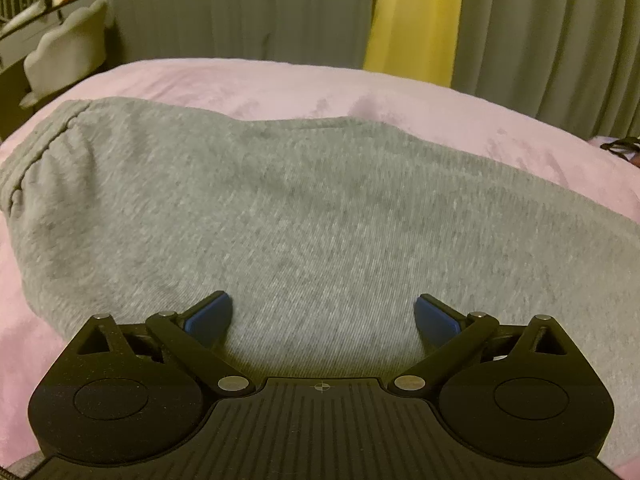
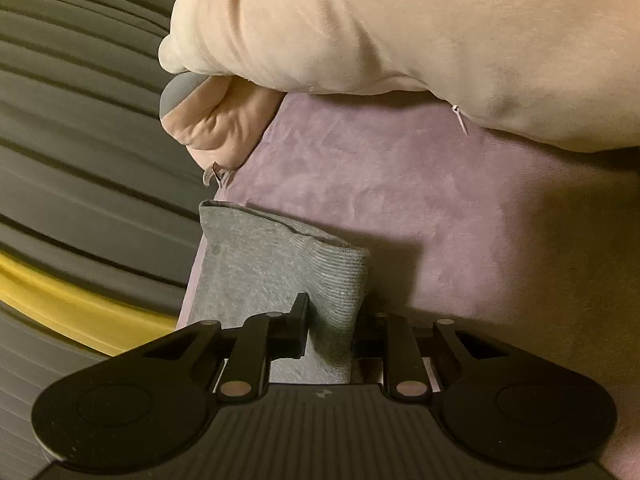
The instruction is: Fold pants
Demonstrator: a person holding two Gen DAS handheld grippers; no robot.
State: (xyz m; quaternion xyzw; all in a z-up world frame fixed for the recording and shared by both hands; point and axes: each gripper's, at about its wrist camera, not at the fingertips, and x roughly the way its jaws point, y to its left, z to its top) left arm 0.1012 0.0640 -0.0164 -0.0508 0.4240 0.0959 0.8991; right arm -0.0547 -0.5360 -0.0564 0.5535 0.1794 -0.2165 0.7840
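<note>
Count, this moment: one pair of grey pants (image 1: 280, 216) on one bed (image 1: 248, 80) with a pink cover. Two hand-held grippers: left hand-held gripper (image 1: 323, 316), right hand-held gripper (image 2: 330, 320). One beige pillow (image 2: 400, 24). One chair (image 1: 64, 52). One yellow curtain strip (image 1: 412, 16) between grey curtains; panel number unclear.

Right gripper (image 2: 330, 316) is clamped down on a bunched strip of the grey pants (image 2: 276, 264), fabric pinched between the black fingers (image 2: 298, 320) and sticking up past them toward the far edge of the pinkish-purple blanket (image 2: 420, 184). Big beige pillow (image 2: 400, 28) sits along the top with its zipper pull (image 2: 460, 118) dangling. Grey pleated curtain (image 2: 80, 128) with a yellow strip (image 2: 80, 300) fills the left side.
</note>
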